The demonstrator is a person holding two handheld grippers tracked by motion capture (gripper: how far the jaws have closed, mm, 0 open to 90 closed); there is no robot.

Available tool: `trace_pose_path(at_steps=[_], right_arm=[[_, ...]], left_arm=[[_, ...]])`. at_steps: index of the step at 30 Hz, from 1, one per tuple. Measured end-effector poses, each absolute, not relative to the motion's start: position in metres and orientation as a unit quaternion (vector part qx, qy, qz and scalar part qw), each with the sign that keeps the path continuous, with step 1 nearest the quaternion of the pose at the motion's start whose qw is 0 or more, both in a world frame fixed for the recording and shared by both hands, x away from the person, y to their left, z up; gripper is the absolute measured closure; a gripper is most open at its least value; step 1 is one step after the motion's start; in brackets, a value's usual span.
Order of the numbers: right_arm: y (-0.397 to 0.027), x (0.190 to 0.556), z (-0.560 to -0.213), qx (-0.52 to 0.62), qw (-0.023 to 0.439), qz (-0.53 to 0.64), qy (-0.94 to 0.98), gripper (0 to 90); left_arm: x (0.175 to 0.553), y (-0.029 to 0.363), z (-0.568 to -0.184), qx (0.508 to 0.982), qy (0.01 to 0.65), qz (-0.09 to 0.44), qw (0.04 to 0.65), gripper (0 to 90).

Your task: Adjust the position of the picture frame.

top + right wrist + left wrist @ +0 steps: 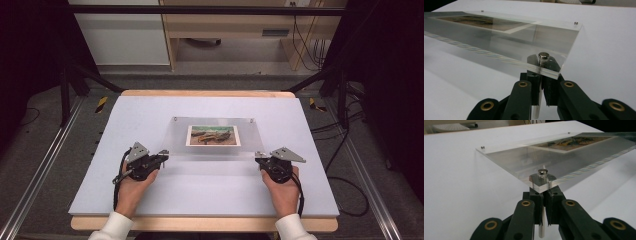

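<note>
A clear acrylic plate (175,137) with a landscape photo (212,135) in its middle lies on the white table. My left gripper (162,154) is at its near left corner and my right gripper (259,156) at its near right corner. In the left gripper view the jaws (543,195) are shut on a white pin (542,230) under the plate's corner, with a metal cap (542,172) on top. The right gripper (541,77) is likewise shut on a white pin (536,110) below a metal cap (543,55). The plate's near edge looks raised off the table.
The white tabletop (150,200) reaches well beyond the plate on all sides. Small metal studs mark the plate's far corners (175,119) (251,120). Black frame struts, cables and wooden furniture stand beyond the table's far edge.
</note>
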State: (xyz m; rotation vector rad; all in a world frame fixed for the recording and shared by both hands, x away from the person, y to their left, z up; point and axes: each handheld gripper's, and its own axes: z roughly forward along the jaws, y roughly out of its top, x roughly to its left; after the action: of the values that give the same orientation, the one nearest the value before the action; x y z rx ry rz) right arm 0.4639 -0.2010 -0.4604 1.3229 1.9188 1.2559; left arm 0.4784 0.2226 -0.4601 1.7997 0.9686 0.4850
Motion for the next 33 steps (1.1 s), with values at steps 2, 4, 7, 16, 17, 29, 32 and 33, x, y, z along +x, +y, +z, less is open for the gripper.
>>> trace_pose_path(at_steps=[2,4,7,16,17,29,32,33], right_arm=[[-0.201,0.464,-0.462,0.484,0.244,0.456,0.705,84.4],[-0.201,0.465,-0.464,0.485,0.243,0.453,0.707,84.5],[-0.201,0.466,-0.465,0.486,0.242,0.451,0.709,84.6],[-0.201,0.466,-0.468,0.490,0.240,0.443,0.711,84.6],[-0.201,0.466,-0.469,0.491,0.239,0.443,0.711,84.6],[-0.198,0.466,-0.475,0.494,0.231,0.428,0.721,84.7],[-0.198,0.466,-0.475,0.494,0.231,0.427,0.721,84.7],[-0.198,0.466,-0.475,0.494,0.231,0.427,0.722,84.6]], left_arm=[[0.478,0.222,-0.461,0.745,0.401,0.200,0.495,84.3],[0.478,0.222,-0.463,0.746,0.401,0.198,0.494,84.3],[0.478,0.221,-0.464,0.751,0.396,0.199,0.488,84.3],[0.478,0.219,-0.466,0.756,0.396,0.203,0.480,84.3],[0.478,0.219,-0.466,0.757,0.396,0.203,0.478,84.3],[0.480,0.219,-0.473,0.764,0.403,0.196,0.463,84.3],[0.480,0.218,-0.473,0.765,0.404,0.197,0.461,84.3],[0.480,0.218,-0.473,0.766,0.404,0.197,0.460,84.2]])
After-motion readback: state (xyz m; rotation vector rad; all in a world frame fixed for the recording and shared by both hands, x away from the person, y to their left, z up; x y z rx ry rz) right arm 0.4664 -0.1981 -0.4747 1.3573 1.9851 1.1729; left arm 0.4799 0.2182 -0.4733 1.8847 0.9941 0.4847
